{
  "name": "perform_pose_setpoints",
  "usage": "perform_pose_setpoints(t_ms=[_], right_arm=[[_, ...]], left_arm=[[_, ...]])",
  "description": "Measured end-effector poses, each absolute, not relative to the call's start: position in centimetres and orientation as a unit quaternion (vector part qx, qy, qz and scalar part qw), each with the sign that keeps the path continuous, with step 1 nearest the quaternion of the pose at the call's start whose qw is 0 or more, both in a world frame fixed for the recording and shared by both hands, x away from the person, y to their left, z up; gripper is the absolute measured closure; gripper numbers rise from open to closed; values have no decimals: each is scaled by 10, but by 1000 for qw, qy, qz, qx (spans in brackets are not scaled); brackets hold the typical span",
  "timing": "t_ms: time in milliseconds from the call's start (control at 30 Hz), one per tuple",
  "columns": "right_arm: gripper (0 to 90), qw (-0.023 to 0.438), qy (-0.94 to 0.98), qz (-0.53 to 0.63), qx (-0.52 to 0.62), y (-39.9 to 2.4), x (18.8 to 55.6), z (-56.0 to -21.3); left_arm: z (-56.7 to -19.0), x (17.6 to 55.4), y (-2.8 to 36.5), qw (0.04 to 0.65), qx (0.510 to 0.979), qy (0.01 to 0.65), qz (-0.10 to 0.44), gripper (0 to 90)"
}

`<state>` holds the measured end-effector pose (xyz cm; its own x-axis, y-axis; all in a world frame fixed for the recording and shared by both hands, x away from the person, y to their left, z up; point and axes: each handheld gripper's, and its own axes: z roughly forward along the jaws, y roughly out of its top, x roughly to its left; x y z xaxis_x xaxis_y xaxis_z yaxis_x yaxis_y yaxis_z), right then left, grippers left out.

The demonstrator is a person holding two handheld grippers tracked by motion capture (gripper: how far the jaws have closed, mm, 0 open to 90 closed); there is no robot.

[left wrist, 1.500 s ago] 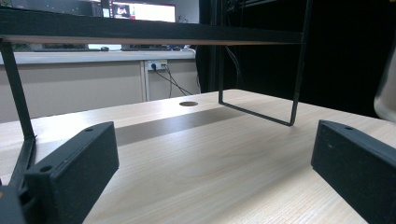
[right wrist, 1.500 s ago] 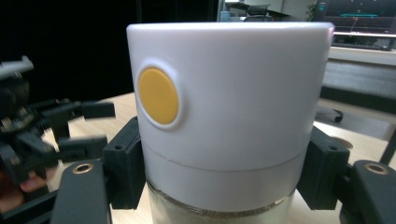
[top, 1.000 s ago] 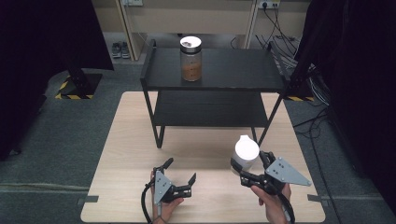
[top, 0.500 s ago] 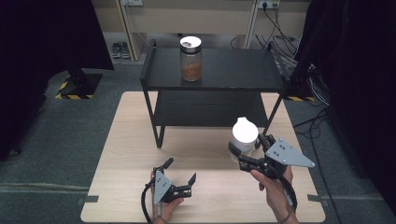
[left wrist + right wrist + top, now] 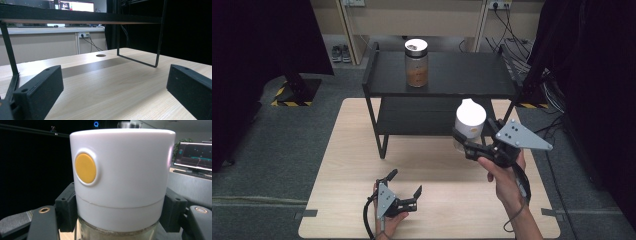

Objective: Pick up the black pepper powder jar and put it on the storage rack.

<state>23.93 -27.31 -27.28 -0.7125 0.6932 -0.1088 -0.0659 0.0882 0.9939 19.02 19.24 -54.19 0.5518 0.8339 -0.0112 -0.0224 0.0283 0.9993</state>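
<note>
Right gripper [image 5: 468, 141] clamped on white-lidded jar [image 5: 469, 120], fingers [image 5: 65, 207] pressing both sides just below the lid, jar upright and held above the table [image 5: 342, 150], in front of the black shelf rack [image 5: 452, 75]. Left gripper [image 5: 404, 189] resting low on the table, fingers [image 5: 37, 92] spread wide, holding nothing. Second jar [image 5: 416, 62] standing on the rack's top shelf

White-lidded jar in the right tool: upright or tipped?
Upright. The jar stands lid-up in the right tool, whose jaws clamp it just below the white lid.
</note>
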Motion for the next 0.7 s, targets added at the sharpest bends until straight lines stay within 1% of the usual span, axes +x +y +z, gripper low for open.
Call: perform_pose_setpoints(t_ms=[167,700], right_arm=[[310,303,668,638,234,-267,251,-254],[310,304,654,647,248,-246,281,-215]], left_arm=[[-542,190,192,635,610,333,337,2],[-542,190,192,635,611,332,337,2]])
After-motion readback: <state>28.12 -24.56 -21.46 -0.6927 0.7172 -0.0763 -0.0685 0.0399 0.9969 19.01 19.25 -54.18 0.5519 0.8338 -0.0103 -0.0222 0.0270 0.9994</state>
